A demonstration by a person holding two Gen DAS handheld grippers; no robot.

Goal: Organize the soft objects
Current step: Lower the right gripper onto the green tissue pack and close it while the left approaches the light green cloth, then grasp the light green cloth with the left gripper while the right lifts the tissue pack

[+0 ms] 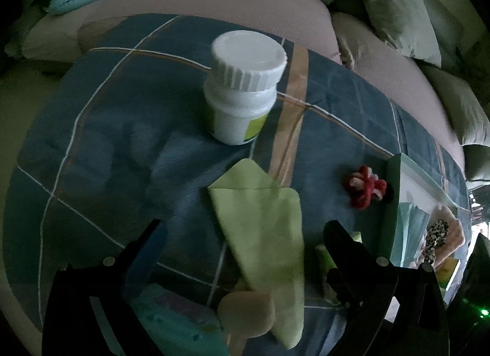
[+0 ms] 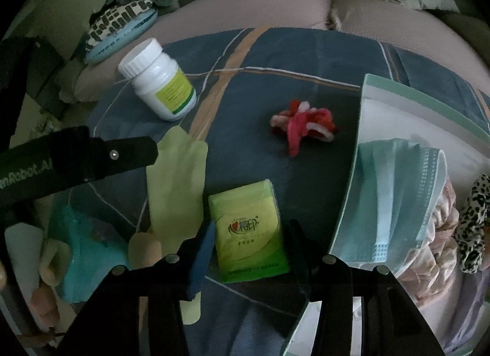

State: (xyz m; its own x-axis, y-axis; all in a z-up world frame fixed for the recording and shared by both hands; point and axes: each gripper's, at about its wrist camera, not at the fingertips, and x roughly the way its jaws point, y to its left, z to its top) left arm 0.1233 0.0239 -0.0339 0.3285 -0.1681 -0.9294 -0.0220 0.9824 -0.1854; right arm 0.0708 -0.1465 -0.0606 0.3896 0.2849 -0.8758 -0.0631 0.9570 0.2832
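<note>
The right claw is straddling the tissue pack, pads flanking its long sides without visibly pressing, long axis running near to far, box just right; the left claw is hovering released over the cloth.

Black claw, silver screws, one blue pad.

Both tongs angled steeply down: left tongs spread wide; right tongs half-open, gripping nothing.
</note>
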